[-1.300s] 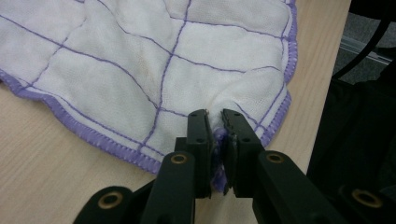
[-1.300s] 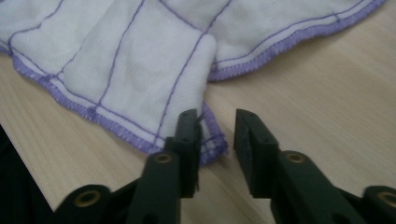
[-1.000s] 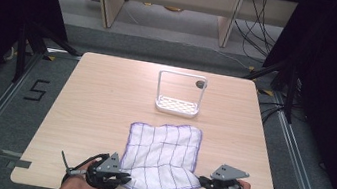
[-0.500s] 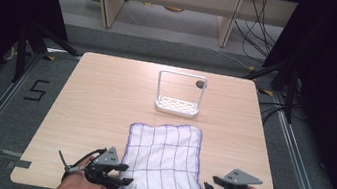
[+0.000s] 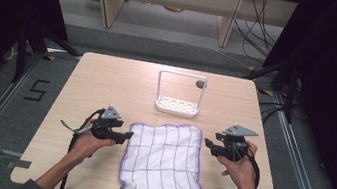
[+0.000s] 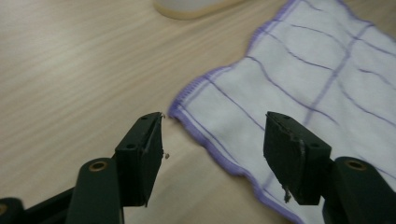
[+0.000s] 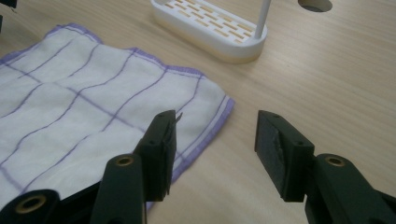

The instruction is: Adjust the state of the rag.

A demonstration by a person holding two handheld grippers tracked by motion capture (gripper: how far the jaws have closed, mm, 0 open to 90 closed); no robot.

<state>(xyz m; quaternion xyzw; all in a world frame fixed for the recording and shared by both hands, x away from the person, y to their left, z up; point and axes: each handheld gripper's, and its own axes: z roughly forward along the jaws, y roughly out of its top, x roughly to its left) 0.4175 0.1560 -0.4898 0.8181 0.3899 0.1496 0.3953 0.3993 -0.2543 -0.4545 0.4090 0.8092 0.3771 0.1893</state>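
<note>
Both tongs gape empty: left tongs (image 5: 126, 136) at the upper left corner of the white purple-lined cloth (image 5: 162, 160), right tongs (image 5: 208, 144) at its upper right corner. It lies flat, low centre on the pale wooden bench (image 5: 108, 80); a white rack (image 5: 179, 94) stands above. Dark floor surrounds. Hands (image 5: 86, 140) grip from below.

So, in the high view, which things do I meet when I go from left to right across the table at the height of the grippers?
left gripper → cloth → right gripper
</note>
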